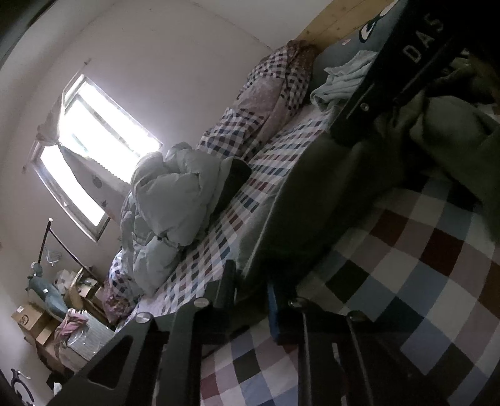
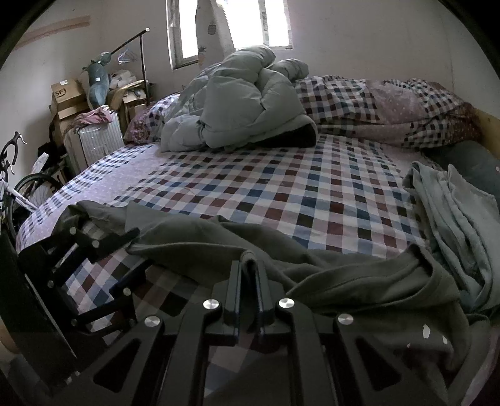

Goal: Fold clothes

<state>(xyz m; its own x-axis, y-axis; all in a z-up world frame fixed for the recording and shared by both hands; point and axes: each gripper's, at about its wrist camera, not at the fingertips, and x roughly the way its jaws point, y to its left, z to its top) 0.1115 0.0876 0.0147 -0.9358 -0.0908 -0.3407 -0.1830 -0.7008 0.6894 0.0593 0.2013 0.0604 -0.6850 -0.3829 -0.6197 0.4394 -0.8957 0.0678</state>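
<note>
Right wrist view, nearest first: the right gripper (image 2: 249, 265) sits at 6 o'clock, its two fingers drawn together and clamped on a raised fold of the dark garment (image 2: 359, 281). That garment lies crumpled across the near edge of the checked sheet (image 2: 281, 193), running from 9 o'clock to 4 o'clock. At 9 o'clock the left gripper (image 2: 103, 243) meets the garment's far corner; its upper finger lies against the cloth edge. At 3 o'clock a pale blue cloth (image 2: 453, 218) lies heaped, touching the garment. Beyond it at 2 o'clock sits a dark pillow (image 2: 475, 162). Further back, at 12 o'clock, a pale puffy coat (image 2: 243, 100) is piled on the sheet, with a rolled checked quilt (image 2: 375, 103) beside it toward 1 o'clock. A window (image 2: 231, 25) stands behind at 12 o'clock. Boxes (image 2: 68, 96) and a bicycle (image 2: 18, 175) crowd the floor at 9 to 10 o'clock.

Left wrist view, tilted: the left gripper's fingers are narrowly spaced at 6 o'clock with the garment edge between them; whether the pads press on it cannot be told. The garment stretches to 2 o'clock, where the right gripper holds it.
</note>
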